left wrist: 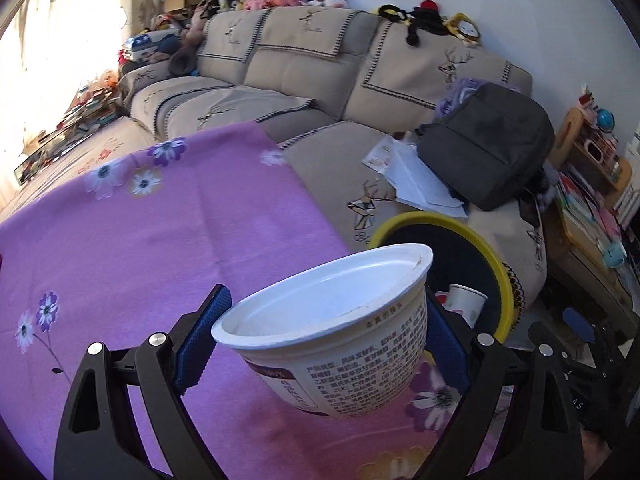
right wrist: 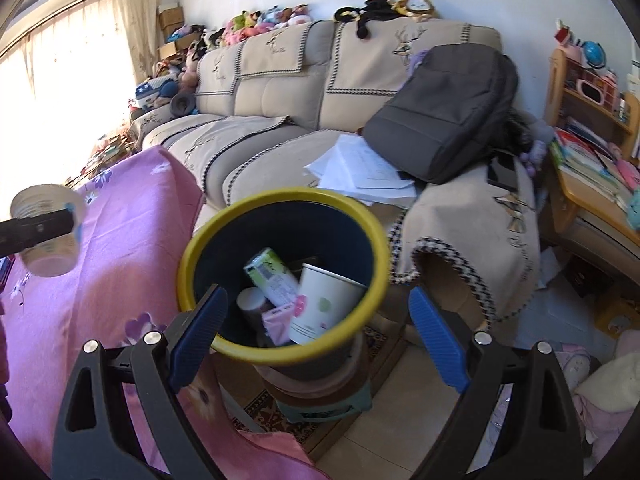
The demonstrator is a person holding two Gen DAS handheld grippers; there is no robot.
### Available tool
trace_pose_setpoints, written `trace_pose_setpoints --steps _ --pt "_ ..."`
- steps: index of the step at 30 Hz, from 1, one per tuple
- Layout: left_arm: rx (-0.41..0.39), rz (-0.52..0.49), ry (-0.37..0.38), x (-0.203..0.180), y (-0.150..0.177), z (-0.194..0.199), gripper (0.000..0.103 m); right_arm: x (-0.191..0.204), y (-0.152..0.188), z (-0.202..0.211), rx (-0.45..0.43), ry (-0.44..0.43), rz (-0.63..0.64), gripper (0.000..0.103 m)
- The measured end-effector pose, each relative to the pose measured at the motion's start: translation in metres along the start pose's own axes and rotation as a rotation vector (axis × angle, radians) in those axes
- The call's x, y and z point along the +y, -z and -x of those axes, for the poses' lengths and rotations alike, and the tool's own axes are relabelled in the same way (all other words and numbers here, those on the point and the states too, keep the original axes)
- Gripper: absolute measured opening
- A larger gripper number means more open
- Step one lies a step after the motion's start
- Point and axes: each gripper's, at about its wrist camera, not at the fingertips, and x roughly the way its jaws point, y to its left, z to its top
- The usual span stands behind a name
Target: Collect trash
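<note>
White yoghurt tub point(left wrist: 332, 332) sat clamped in the left hand-held gripper point(left wrist: 320, 344) above the counter point(left wrist: 140, 240), not yet binned; right hand-held gripper point(right wrist: 316, 336) gaped empty over the part-filled bin point(right wrist: 280, 196)

Two handheld grippers of the same build are being shown, one per wrist camera. The left gripper point(left wrist: 324, 344) is being seen as a matte black plastic frame with two angled arms, each pierced by a long triangular cutout. Round silver screws point(left wrist: 157, 338) are being displayed at the joints, two on each side. The fingers are being faced with ridged blue pads point(left wrist: 202, 342). The right gripper point(right wrist: 320, 340) is being presented identically: black linkage, silver screws point(right wrist: 153, 337) and serrated blue pads point(right wrist: 438, 342).
</note>
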Motion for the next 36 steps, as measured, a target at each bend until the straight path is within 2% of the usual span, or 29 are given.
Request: trace_pose_setpoints --steps 6,12,17,21,25,28,31,33,36 --pt "0.036 -0.107 0.066 -0.068 -0.012 -0.028 0.090 -0.024 0.008 0.012 -0.007 0.028 -0.043 0.087" --pt "0.141 -0.181 0.106 -0.119 -0.029 -0.088 0.090 -0.040 0.014 0.016 0.001 0.042 -0.078 0.087" --pt "0.240 -0.170 0.096 -0.137 -0.041 -0.146 0.090 -0.043 0.015 0.016 0.010 0.048 -0.083 0.087" --pt "0.274 -0.140 0.088 -0.130 -0.043 -0.158 0.091 -0.040 0.014 0.016 0.020 0.049 -0.081 0.087" --pt "0.238 -0.127 0.095 -0.114 -0.039 -0.134 0.092 -0.030 0.012 0.020 0.014 0.035 -0.058 0.087" --pt "0.176 -0.090 0.113 -0.089 -0.033 -0.095 0.092 -0.019 0.010 0.027 0.000 0.015 -0.041 0.087" --pt "0.082 -0.066 0.114 -0.059 -0.020 -0.039 0.092 -0.003 0.010 0.037 -0.016 -0.024 -0.017 0.087" --pt "-0.007 -0.059 0.082 -0.035 -0.007 0.006 0.096 0.013 0.010 0.044 -0.024 -0.053 0.014 0.087" --pt "-0.146 -0.034 -0.015 0.005 0.017 0.073 0.098 0.041 0.012 0.054 -0.039 -0.105 0.065 0.089"
